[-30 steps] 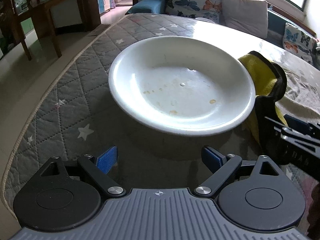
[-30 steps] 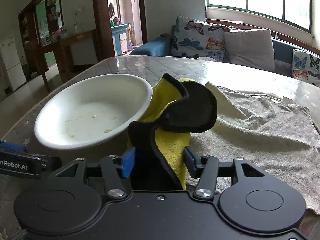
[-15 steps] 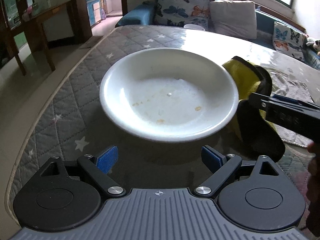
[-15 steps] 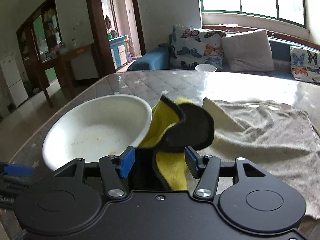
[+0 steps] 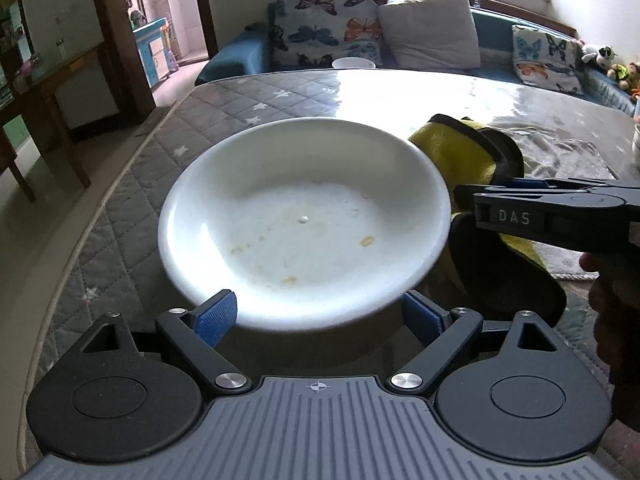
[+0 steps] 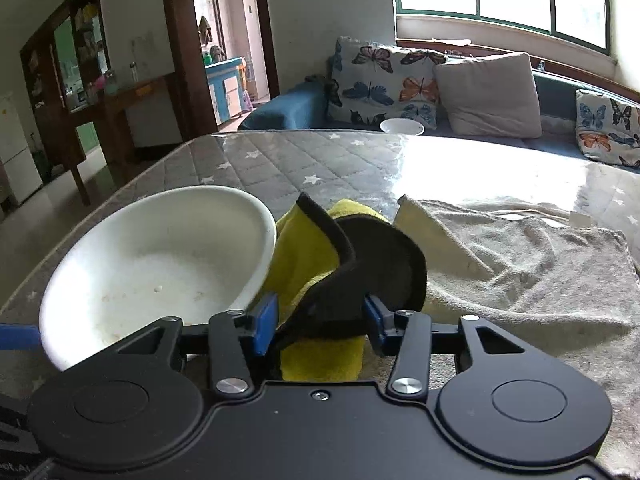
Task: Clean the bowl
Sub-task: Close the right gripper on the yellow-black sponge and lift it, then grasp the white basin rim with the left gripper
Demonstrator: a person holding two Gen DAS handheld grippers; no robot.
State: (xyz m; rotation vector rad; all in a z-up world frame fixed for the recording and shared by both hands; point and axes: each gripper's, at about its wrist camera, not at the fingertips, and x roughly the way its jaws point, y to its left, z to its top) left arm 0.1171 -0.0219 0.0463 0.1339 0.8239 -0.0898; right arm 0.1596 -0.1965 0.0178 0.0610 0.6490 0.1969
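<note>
Bowl: the white bowl (image 5: pixel 304 228) sits on the table (image 5: pixel 248 100), near the close edge and a bit to the left; it looks tipped, with its near rim low
Inside the bowl: small yellow-brown food spots (image 5: pixel 366 241) and one tiny white crumb lie on the bottom
Left tongs: the left gripper (image 5: pixel 318 314) is wide open and holds nothing; its two blue pads (image 5: pixel 216 316) sit at each side of the bowl's near rim, and I cannot tell if they touch it
Right tongs: the right gripper (image 6: pixel 316 322) is squeezed on the cloth, its blue pads (image 6: pixel 265 322) pressing from both sides
Cloth: the yellow and black cloth (image 6: pixel 320 264) sticks up between the pads, just right of the bowl and right up against its rim
Towel: a grey towel (image 6: pixel 520 264) lies flat on the table, to the right of the cloth
Hand: part of a hand (image 5: pixel 612 292) shows at the right edge, holding the right tongs
Far away: a sofa with butterfly pillows (image 6: pixel 384 84) stands past the far edge of the table, under a window
</note>
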